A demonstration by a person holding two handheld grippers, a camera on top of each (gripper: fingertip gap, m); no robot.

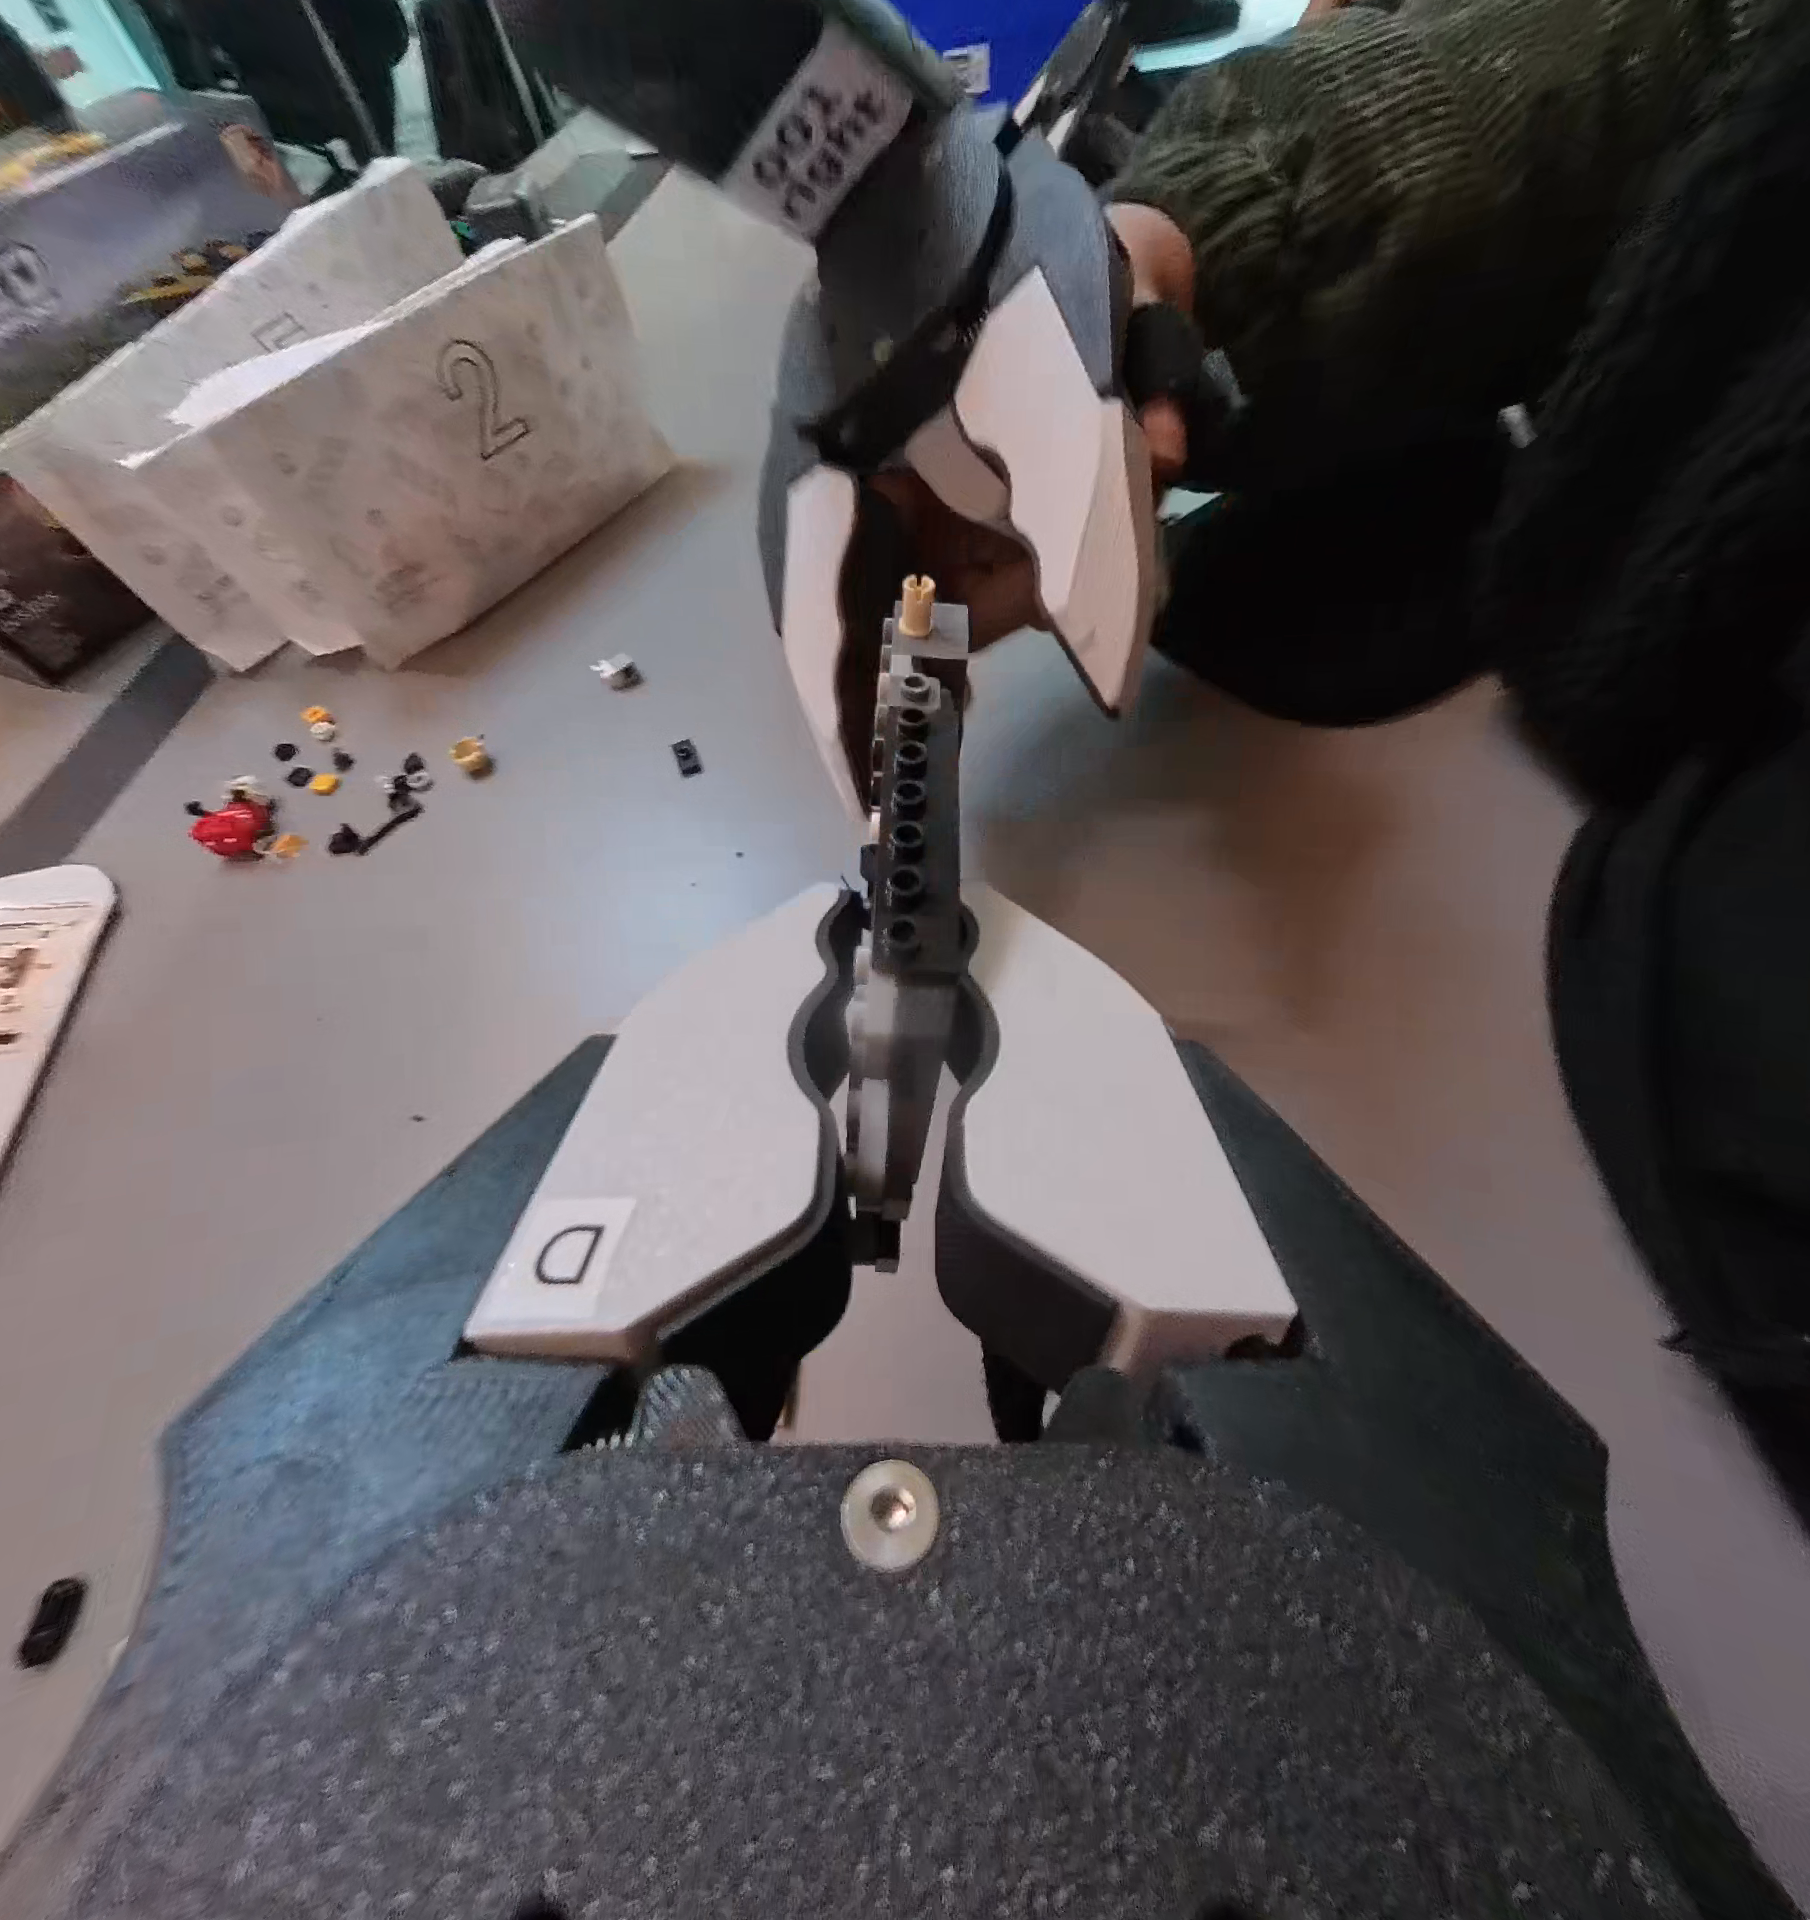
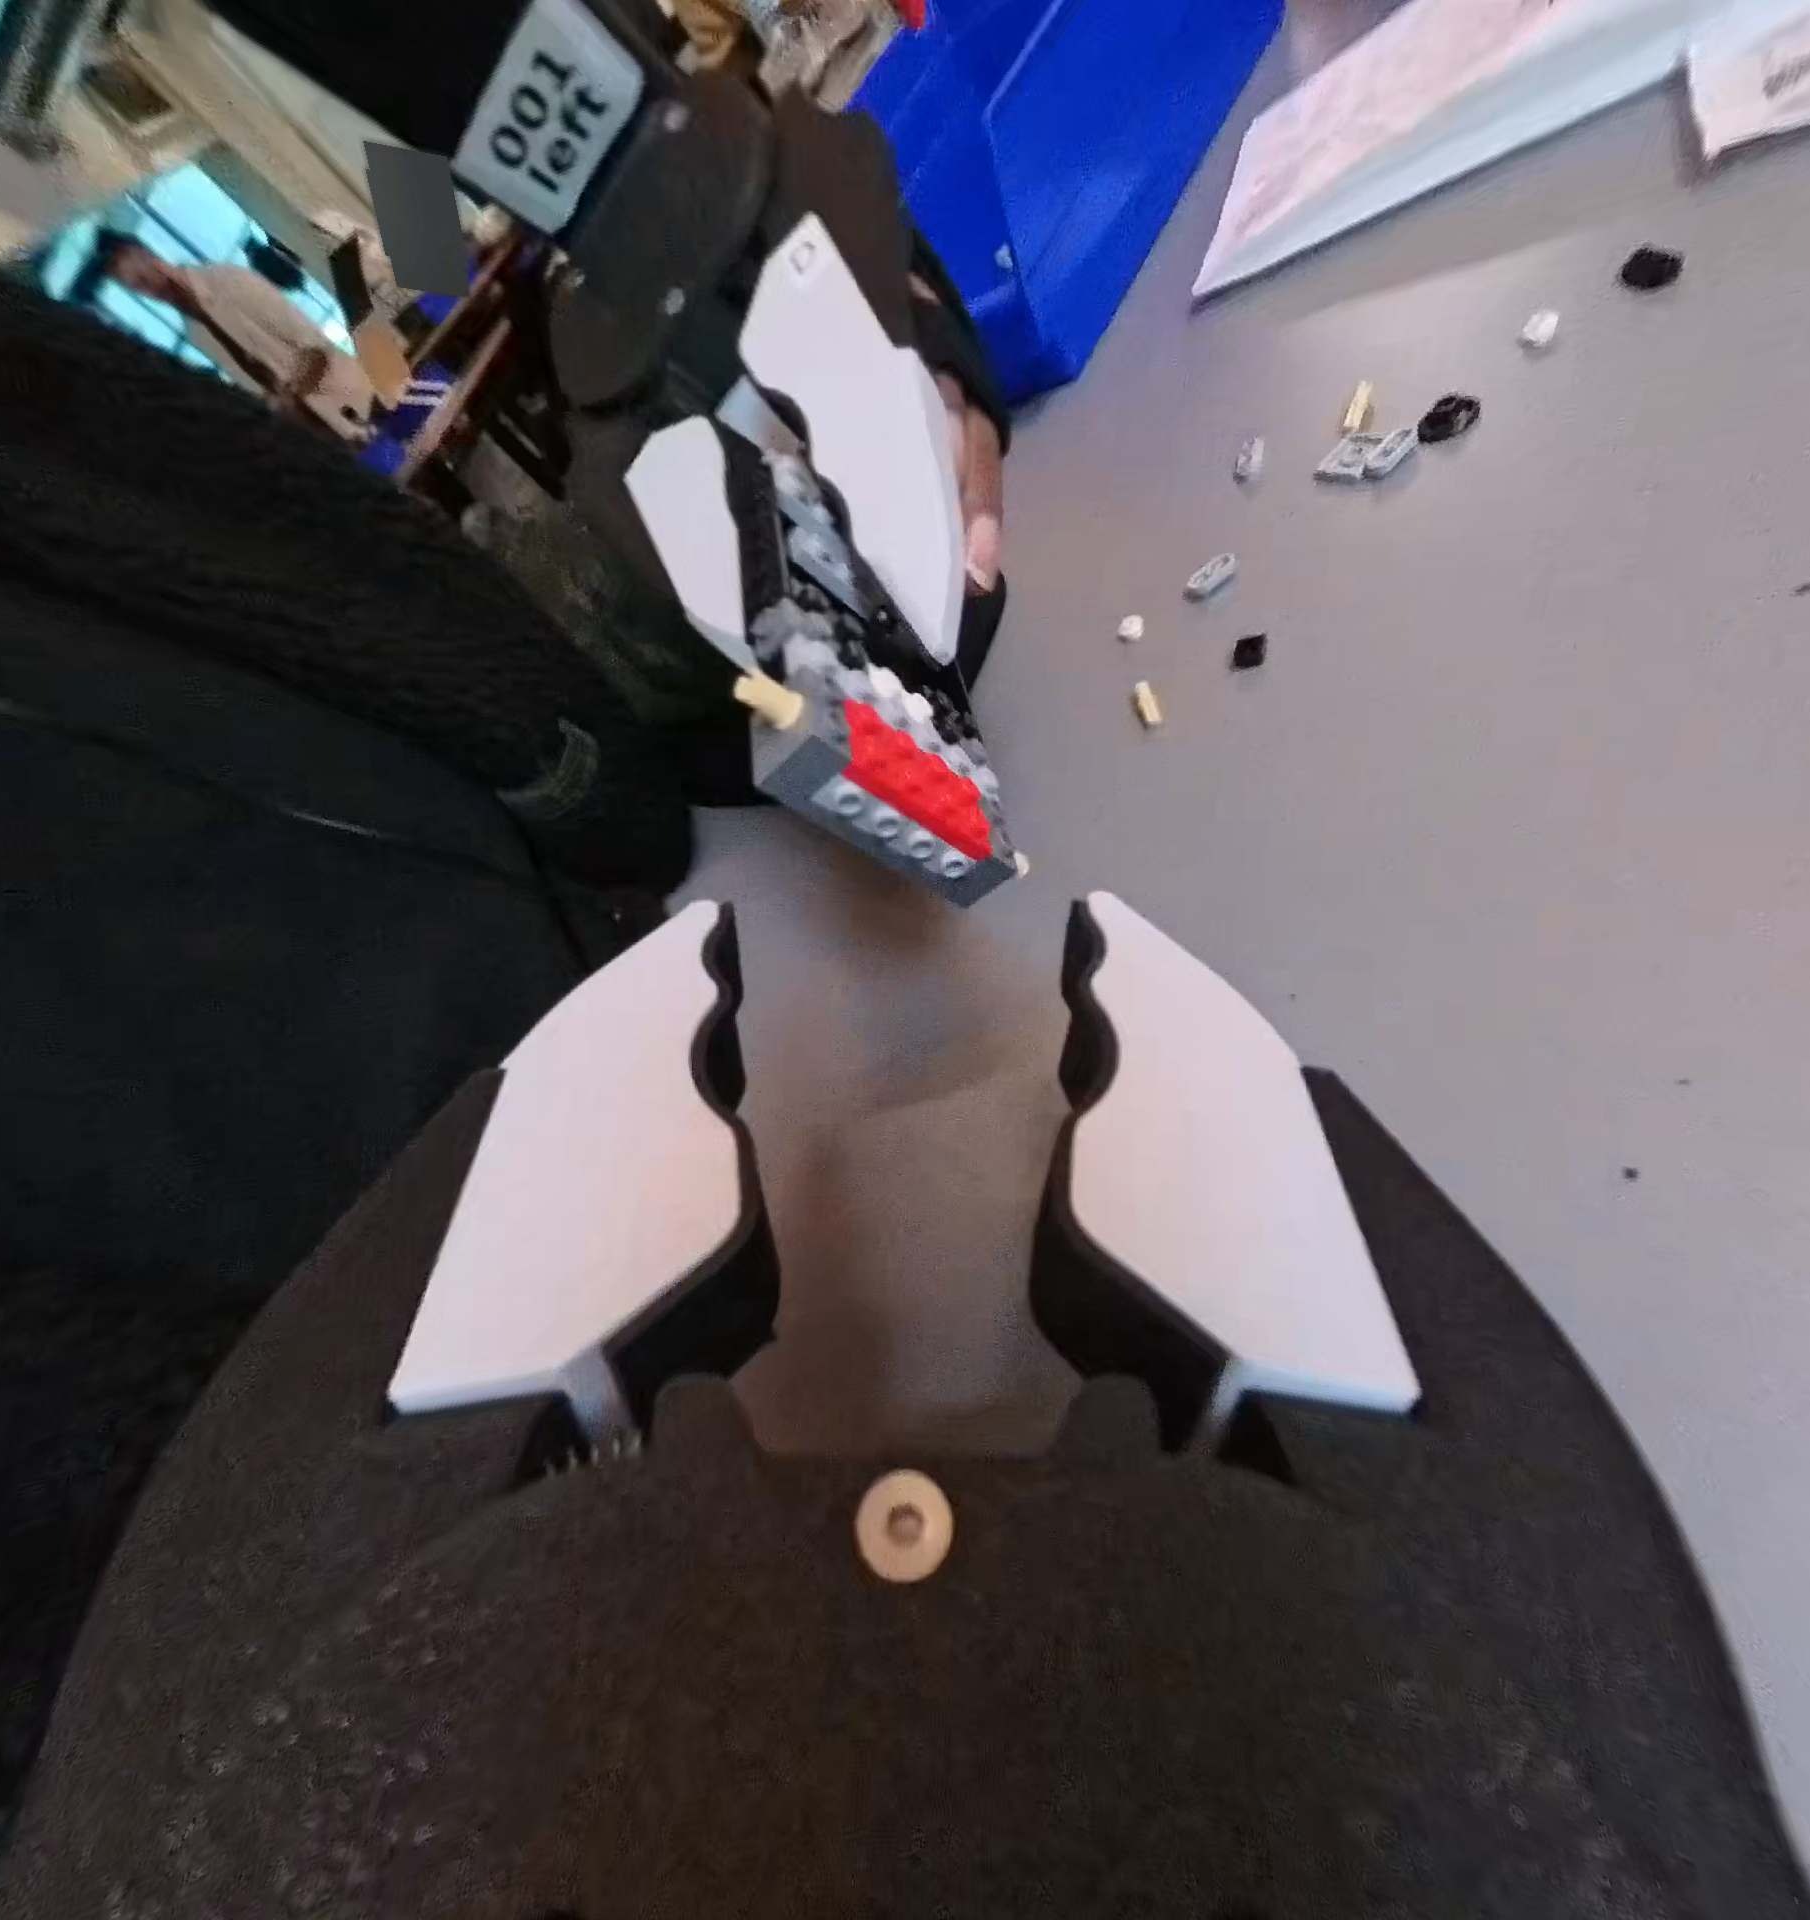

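The left gripper (image 1: 906, 935) is closed narrowly on a toy-brick assembly (image 1: 916, 831), its two pale fingers pressed against the sides. The assembly is grey and black with a red studded patch (image 2: 916, 774) and a tan peg (image 1: 916, 603) at its far end; it is held edge-up above the grey tabletop (image 1: 465, 1039).

The right gripper (image 2: 901, 914) is wide open with nothing between its fingers. It faces the free end of the assembly, close by; whether it touches the assembly cannot be told.

Small loose brick pieces (image 1: 340, 790), black, yellow and red, lie scattered on the tabletop toward its left side, near two white paper bags (image 1: 413, 468). More small pieces (image 2: 1368, 452) lie beyond the right gripper, and a blue bin (image 2: 1067, 156) stands at the far edge.
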